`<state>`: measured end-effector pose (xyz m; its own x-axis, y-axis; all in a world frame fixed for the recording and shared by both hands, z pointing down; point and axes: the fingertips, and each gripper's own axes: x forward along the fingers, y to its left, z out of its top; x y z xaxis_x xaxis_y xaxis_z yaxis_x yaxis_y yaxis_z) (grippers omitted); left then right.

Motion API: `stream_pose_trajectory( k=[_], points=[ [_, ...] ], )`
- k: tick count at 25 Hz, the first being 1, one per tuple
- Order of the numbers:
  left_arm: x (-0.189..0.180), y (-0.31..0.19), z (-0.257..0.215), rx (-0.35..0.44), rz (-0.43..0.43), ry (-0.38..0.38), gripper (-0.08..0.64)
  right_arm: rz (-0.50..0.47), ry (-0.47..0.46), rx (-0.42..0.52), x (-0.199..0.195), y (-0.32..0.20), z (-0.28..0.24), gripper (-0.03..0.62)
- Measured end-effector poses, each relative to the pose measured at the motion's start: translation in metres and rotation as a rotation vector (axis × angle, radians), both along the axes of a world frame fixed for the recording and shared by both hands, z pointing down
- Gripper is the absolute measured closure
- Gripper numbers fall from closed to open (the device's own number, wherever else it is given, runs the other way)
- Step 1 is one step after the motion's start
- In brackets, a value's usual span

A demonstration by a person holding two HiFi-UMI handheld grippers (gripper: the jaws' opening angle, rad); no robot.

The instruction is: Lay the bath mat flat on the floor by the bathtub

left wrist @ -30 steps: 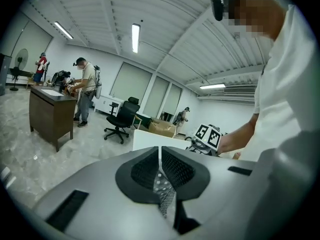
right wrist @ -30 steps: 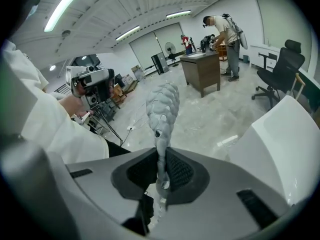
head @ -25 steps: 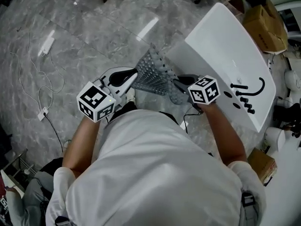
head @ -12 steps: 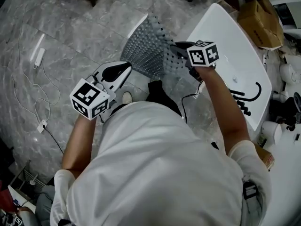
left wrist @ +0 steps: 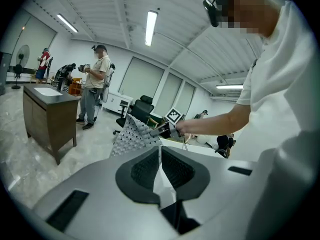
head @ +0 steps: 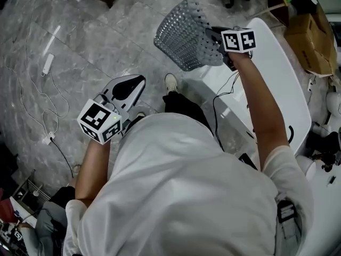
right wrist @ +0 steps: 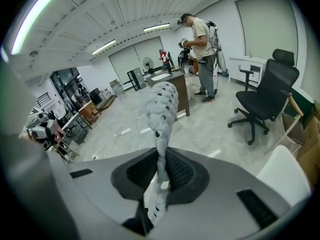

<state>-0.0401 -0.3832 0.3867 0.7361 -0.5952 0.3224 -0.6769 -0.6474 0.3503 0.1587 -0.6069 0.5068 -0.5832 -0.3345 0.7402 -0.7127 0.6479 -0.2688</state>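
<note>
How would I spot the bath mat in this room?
Find the long white bathtub at the right of the head view. Beside its far end, the right tool holds the bath mat up off the floor. It is the only grey sheet dotted with holes.

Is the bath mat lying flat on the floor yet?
No. The bath mat is up in the air, pinched at one edge by the right gripper, near the bathtub.

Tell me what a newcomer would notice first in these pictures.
A grey perforated bath mat hangs in the air at top centre, pinched in the right tongs beside the white bathtub. The left tongs, shut and empty, hover lower at the left over the grey floor.
</note>
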Motion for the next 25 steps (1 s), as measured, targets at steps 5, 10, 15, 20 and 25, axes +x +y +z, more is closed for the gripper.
stream_pose_trajectory(
  k=[5, 10, 15, 20, 25],
  points=[
    [0.049, -0.066, 0.011, -0.061, -0.021, 0.002, 0.529, 0.02, 0.051, 0.036, 0.067, -0.118, 0.025, 0.535],
    [0.076, -0.114, 0.028, -0.104, -0.019, -0.031, 0.529, 0.04, 0.145, 0.092, 0.127, -0.222, 0.062, 0.535],
    [0.092, -0.135, 0.055, -0.201, -0.022, -0.045, 0.529, 0.036, 0.298, 0.202, 0.185, -0.317, 0.101, 0.535],
    [0.106, -0.155, 0.08, -0.271, -0.018, -0.035, 0.529, 0.061, 0.449, 0.323, 0.224, -0.388, 0.137, 0.535],
    [0.119, -0.161, 0.112, -0.332, -0.005, -0.021, 0.529, 0.049, 0.523, 0.296, 0.222, -0.378, 0.221, 0.535]
  ],
)
